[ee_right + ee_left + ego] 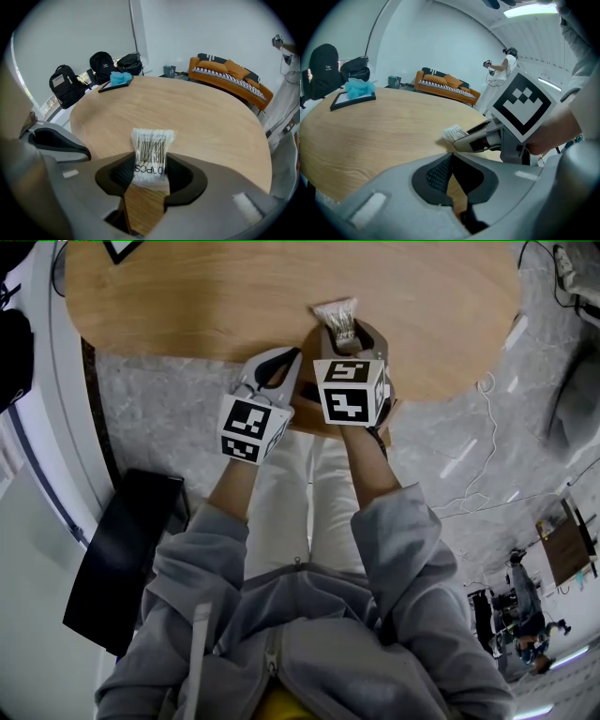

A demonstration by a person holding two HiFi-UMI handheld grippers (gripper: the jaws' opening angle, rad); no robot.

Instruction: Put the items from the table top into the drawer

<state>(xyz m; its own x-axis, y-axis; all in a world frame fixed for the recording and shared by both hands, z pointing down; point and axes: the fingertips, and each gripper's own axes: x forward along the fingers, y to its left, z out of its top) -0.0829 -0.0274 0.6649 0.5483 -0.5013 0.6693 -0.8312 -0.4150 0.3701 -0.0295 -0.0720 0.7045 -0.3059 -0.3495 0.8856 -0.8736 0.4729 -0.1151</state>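
My right hand-held gripper (150,163) pinches the cotton-swab packet (152,140) at the counter's (197,112) near edge. My left hand-held gripper (450,158) is pressed together, empty. I judge nothing stowed yet; a blue cloth (121,76) waits at the counter's far edge.

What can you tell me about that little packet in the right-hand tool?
The packet is a small clear plastic sachet, sealed along its top, printed with a black barcode and letters ending in PCS. It seems filled with thin white sticks, perhaps cotton buds. It stands upright, its lower part pinched between the jaws of the right tool, above the wooden table near its edge.
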